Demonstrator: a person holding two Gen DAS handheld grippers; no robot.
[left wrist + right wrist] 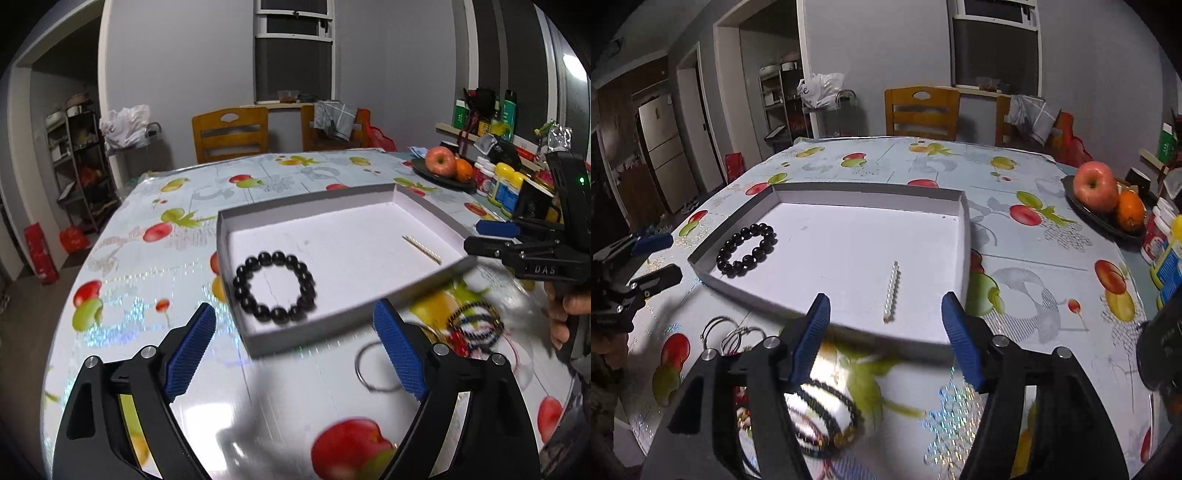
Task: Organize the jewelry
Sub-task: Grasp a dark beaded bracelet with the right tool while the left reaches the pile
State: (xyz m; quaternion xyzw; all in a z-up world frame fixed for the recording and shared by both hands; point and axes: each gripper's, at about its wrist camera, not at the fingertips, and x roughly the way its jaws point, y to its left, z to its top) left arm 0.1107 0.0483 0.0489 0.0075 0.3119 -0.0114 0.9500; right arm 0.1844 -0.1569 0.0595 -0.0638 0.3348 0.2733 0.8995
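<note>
- Table [1015, 236], fruit-print cloth, carries a shallow white tray [964, 258].
- Left gripper [295, 350] and right gripper [886, 343] sit just short of the tray's near rim, both with jaws apart and empty.
- Black bead bracelet [275, 290] lies in the tray's left end.
- Pearl strand [892, 291] lies inside the tray toward the right.
- Loose bracelets [820, 417] lie outside the tray's near rim.

Dim indoor light, fisheye warp, motion blur
</note>
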